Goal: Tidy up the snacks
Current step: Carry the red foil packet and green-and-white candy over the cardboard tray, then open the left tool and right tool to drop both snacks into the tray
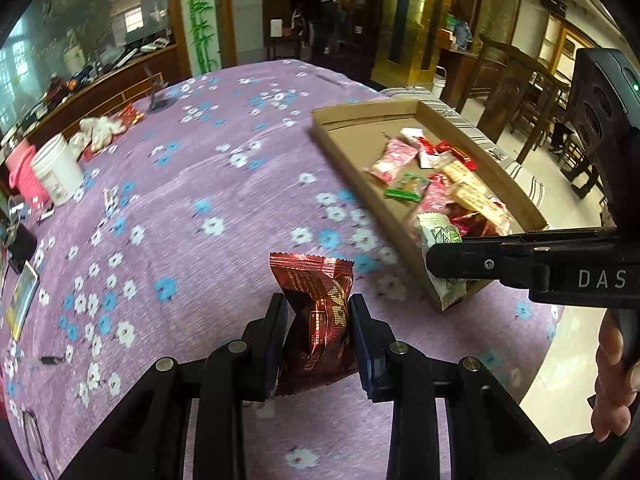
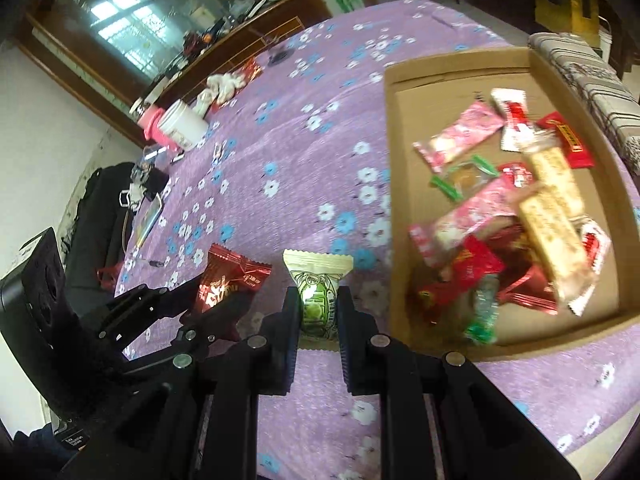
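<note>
Foil of the red packet (image 1: 316, 320) is crumpled where the left tongs (image 1: 318, 344) are clamped on it (light, soft, slippery); the green-white packet (image 2: 318, 300) is clamped mid-body by the right tongs (image 2: 318, 320), above the tabletop (image 1: 224, 184), short of the cardboard tray (image 2: 404, 152).

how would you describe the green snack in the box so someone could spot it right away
Start at the shallow cardboard box on the purple flowered tablecloth. Among the wrappers lying in it, look toward the middle, between two pink packets. There lies the clear packet with green ends, showing a brownish snack inside; its neighbours are pink, red or beige.
</note>
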Tool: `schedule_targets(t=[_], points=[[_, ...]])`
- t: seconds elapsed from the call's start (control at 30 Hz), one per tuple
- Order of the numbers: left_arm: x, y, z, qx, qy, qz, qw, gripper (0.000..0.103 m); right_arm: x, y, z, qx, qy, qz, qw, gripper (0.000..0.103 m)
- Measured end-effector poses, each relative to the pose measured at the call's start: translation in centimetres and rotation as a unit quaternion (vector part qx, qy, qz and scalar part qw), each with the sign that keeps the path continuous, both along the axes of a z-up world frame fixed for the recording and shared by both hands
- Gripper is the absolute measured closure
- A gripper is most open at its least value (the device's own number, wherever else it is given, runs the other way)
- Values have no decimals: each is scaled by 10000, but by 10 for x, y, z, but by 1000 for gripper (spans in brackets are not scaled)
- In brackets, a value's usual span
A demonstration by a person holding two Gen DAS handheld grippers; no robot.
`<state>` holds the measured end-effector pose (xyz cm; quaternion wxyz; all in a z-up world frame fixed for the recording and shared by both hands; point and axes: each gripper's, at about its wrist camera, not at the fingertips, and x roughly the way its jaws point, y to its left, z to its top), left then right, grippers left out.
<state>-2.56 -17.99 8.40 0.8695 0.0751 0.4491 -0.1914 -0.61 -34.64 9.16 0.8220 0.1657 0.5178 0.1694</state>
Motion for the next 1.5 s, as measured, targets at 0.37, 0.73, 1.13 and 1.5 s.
schedule_targets(t=[0.37, 0.73, 1.13, 1.5], points=[[1, -40, 13, 133, -188, -273, 9994, 71, -7, -43, 10, 128, -140, -289, 9994, 86], [15, -81, 18, 235, -289, -505, 9980, 71, 0, -83, 12, 197, -187, -502, 9984, 86], [66, -124, 7, 64, -26, -585, 9983, 71, 35, -130, 10, -43, -119, -792, 9968, 86], [105, -162, -24, 337, 150, -617, 9974, 71, 86, -152, -7, -507, 61, -910, 9945, 86]])
